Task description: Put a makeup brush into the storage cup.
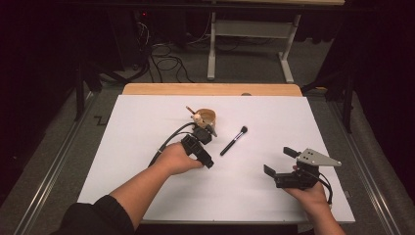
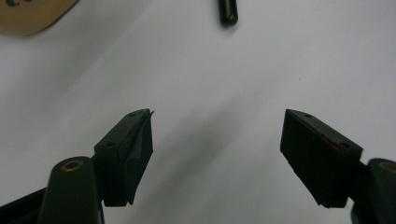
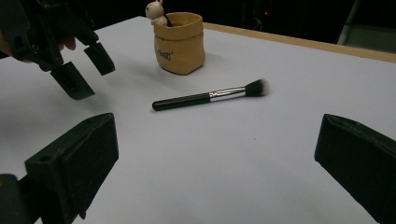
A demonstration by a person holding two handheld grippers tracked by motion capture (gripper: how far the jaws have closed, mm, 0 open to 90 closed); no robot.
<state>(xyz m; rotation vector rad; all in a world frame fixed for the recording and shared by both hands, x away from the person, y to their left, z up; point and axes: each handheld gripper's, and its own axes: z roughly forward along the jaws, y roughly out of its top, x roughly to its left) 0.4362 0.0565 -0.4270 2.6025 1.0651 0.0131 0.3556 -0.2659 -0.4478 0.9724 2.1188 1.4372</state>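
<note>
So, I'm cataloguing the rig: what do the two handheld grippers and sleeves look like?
Both are black. The left gripper trails a black cable; the right gripper carries a grey three-cornered plate and a cable. Blocky black jaws on each. A dark sleeve covers the left arm.

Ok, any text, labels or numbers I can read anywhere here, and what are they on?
Dark print on the front of the tan pouch: too small and blurred to read.
Dark marks on the same pouch's edge in the left gripper view: cut off, unreadable.
Makeup brush: no lettering visible.
Nothing else carries text.

Left hand-held gripper point(image 2: 217, 156) jaws apart, brush handle point(image 2: 228, 12) beyond
</note>
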